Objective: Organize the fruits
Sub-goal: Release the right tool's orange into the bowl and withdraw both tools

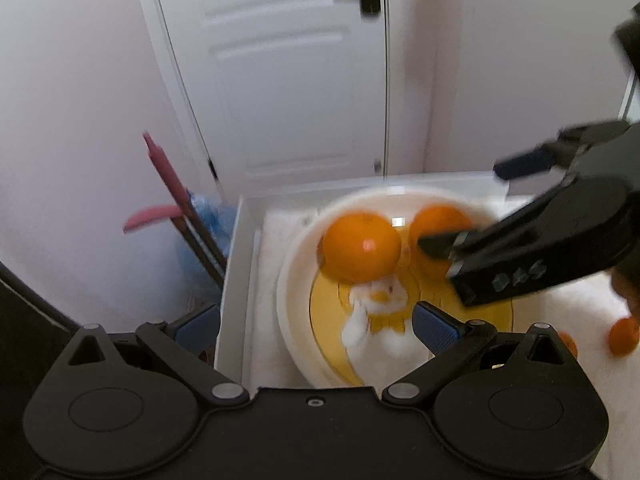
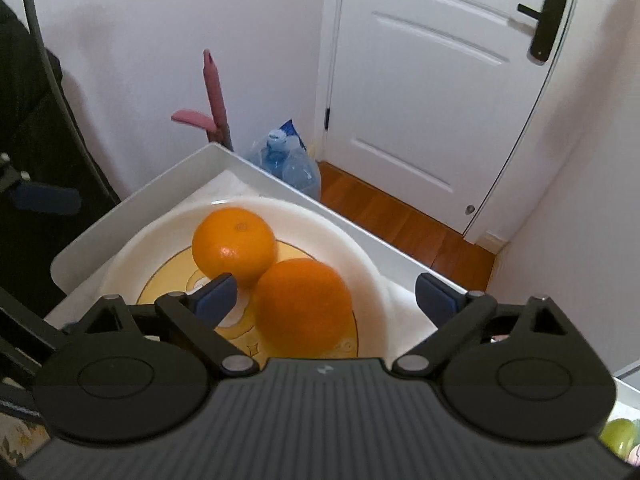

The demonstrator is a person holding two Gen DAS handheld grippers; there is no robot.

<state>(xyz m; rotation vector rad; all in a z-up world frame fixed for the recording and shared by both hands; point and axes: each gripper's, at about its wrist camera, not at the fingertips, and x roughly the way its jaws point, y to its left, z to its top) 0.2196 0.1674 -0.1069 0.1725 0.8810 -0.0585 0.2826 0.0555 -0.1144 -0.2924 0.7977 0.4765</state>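
Two oranges lie on a white plate point(image 2: 360, 252) with a yellow middle. In the right wrist view the near orange point(image 2: 304, 306) sits between the spread fingers of my right gripper point(image 2: 326, 294), and neither pad touches it. The far orange point(image 2: 234, 244) rests just behind it. From the left wrist, one orange point(image 1: 360, 246) shows fully and the other orange point(image 1: 440, 216) is partly hidden behind a finger of the right gripper point(image 1: 476, 204). My left gripper point(image 1: 316, 320) hangs open and empty over the plate's point(image 1: 296, 280) near side.
The plate stands in a white tray point(image 2: 132, 208) lined with white cloth. More oranges point(image 1: 622, 334) lie on the cloth to the right. Beyond the tray are a white door point(image 2: 420, 100), a bag of blue bottles point(image 2: 292, 160), a pink-handled tool point(image 2: 214, 92) and wooden floor. A green fruit point(image 2: 618, 434) shows at the lower right.
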